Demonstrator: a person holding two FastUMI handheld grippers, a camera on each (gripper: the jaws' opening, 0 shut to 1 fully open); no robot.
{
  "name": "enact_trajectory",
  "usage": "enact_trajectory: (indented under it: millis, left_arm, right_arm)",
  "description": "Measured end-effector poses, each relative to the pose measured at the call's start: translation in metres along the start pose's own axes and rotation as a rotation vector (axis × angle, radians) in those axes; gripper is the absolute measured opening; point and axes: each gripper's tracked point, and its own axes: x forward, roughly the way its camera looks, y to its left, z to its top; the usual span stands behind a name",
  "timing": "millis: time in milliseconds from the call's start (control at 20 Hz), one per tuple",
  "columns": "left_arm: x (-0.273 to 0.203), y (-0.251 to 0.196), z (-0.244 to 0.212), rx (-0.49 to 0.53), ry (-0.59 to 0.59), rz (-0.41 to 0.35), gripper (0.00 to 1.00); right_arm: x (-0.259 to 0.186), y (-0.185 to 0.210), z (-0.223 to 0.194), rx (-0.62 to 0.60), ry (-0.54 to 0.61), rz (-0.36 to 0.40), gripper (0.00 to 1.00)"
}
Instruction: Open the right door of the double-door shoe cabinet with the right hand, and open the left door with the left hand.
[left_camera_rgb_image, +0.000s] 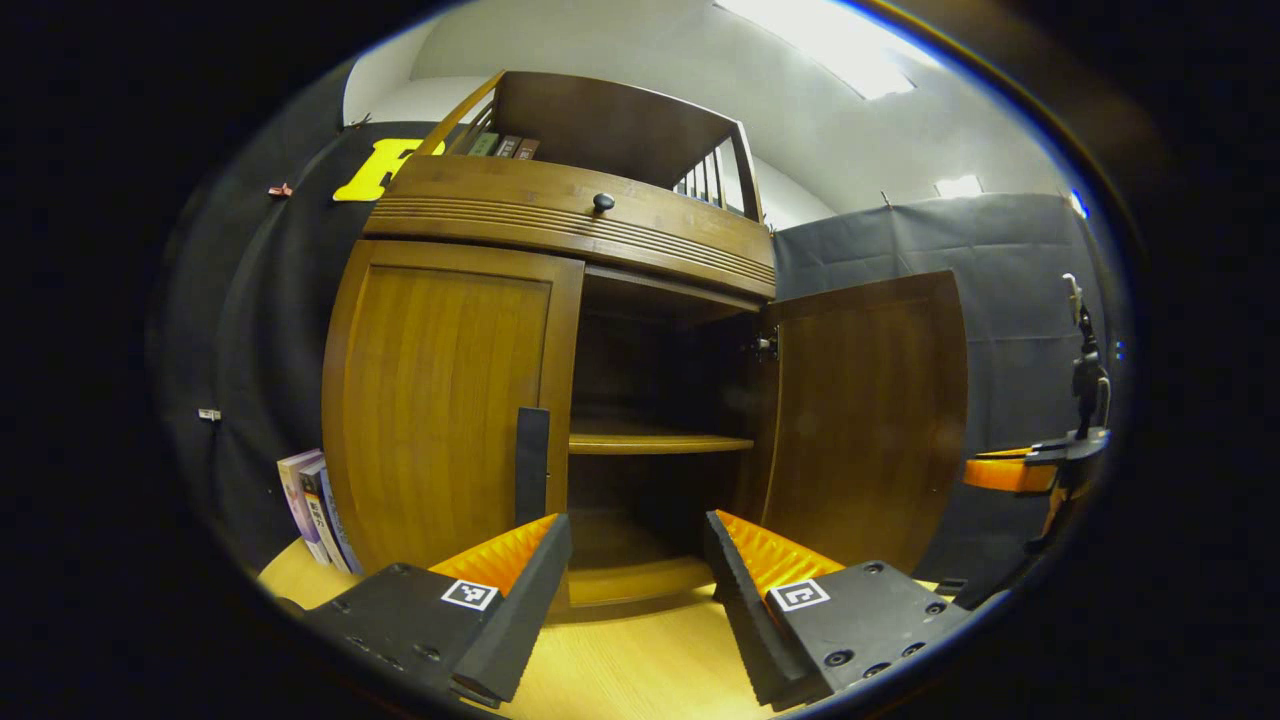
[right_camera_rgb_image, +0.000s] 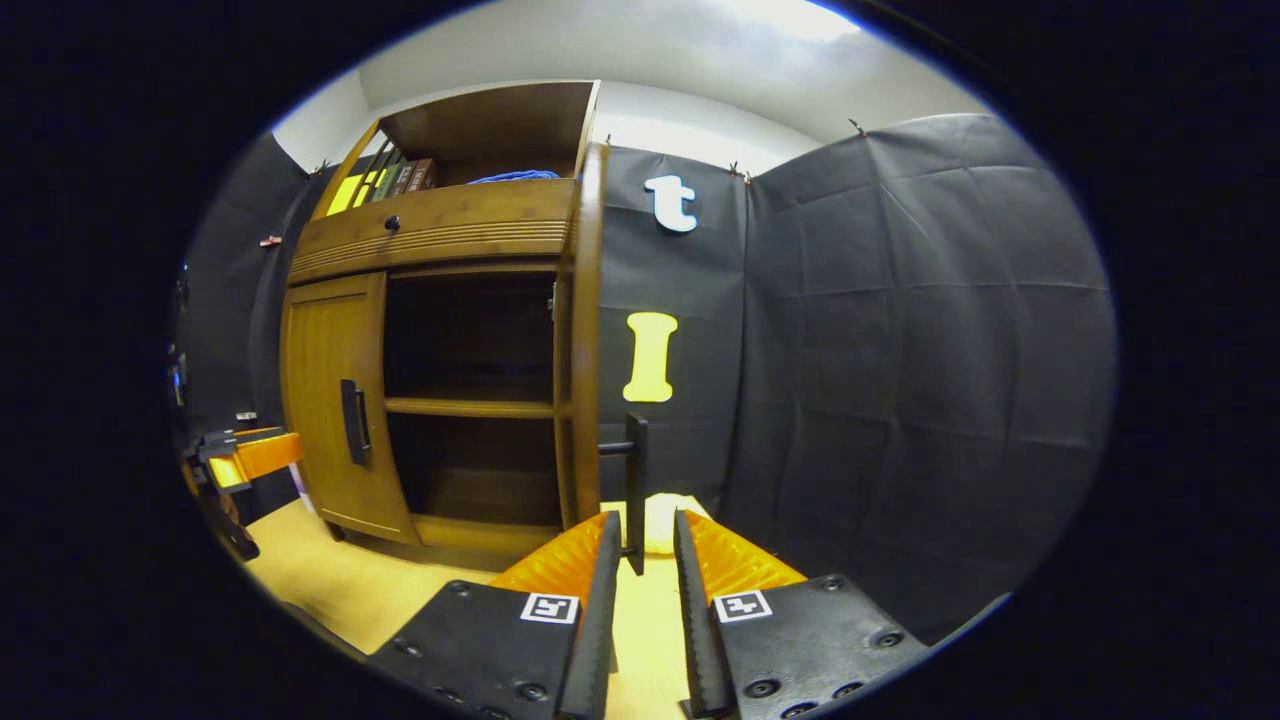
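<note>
Left gripper (left_camera_rgb_image: 636, 545) sits low over the light wooden floor (left_camera_rgb_image: 640, 660), level, aimed at the shoe cabinet (left_camera_rgb_image: 560, 330), its 2 fingers spread wide with nothing between them. Just ahead of its left finger stands the dark vertical handle (left_camera_rgb_image: 532, 462) of the left door (left_camera_rgb_image: 440, 400), which is shut. The right door (left_camera_rgb_image: 865, 410) stands swung out, showing 1 inner shelf (left_camera_rgb_image: 655, 440). 1 round knob (left_camera_rgb_image: 603, 202) sits on the drawer front above. 3 books (left_camera_rgb_image: 315, 510) lean at the cabinet's left foot.

In the right gripper view, the right gripper (right_camera_rgb_image: 642, 545) points forward at the open door's edge (right_camera_rgb_image: 585, 340), fingers drawn narrow on either side of the right door handle (right_camera_rgb_image: 636, 490); whether both press on it I cannot tell. The other gripper shows far left (right_camera_rgb_image: 245, 455)
</note>
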Motion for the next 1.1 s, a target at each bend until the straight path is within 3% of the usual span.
enact_trajectory:
  millis: [50,200,250,300,350,450,600,950,1100]
  left_arm:
    - [0.004,0.004,-0.002,0.007,-0.002,0.021,0.83]
    - [0.020,0.023,0.001,0.020,-0.014,0.092,0.83]
    - [0.024,0.030,0.003,0.025,-0.025,0.114,0.83]
    - [0.029,0.036,0.006,0.033,-0.038,0.133,0.79]
    - [0.035,0.042,0.008,0.044,-0.050,0.150,0.84]
    - [0.050,0.055,0.008,0.065,-0.076,0.181,0.80]
    - [0.072,0.069,0.003,0.063,-0.100,0.188,0.82]
    - [0.126,0.103,-0.024,0.072,-0.076,0.236,0.80]
    - [0.136,0.113,-0.030,0.072,-0.077,0.255,0.72]
  right_arm:
    - [-0.004,0.003,0.000,-0.014,-0.005,0.010,0.41]
    - [-0.010,0.004,0.006,-0.073,-0.055,0.019,0.80]
    - [-0.013,0.007,0.010,-0.086,-0.074,0.025,0.88]
    - [-0.015,0.012,0.013,-0.091,-0.090,0.033,0.89]
    - [-0.016,0.016,0.015,-0.086,-0.101,0.044,0.91]
    - [-0.018,0.026,0.015,-0.067,-0.108,0.071,0.92]
    - [-0.019,0.037,0.013,-0.049,-0.103,0.097,0.93]
    - [-0.014,0.048,0.013,-0.094,-0.110,0.099,0.93]
    - [-0.012,0.047,0.014,-0.100,-0.106,0.092,0.93]
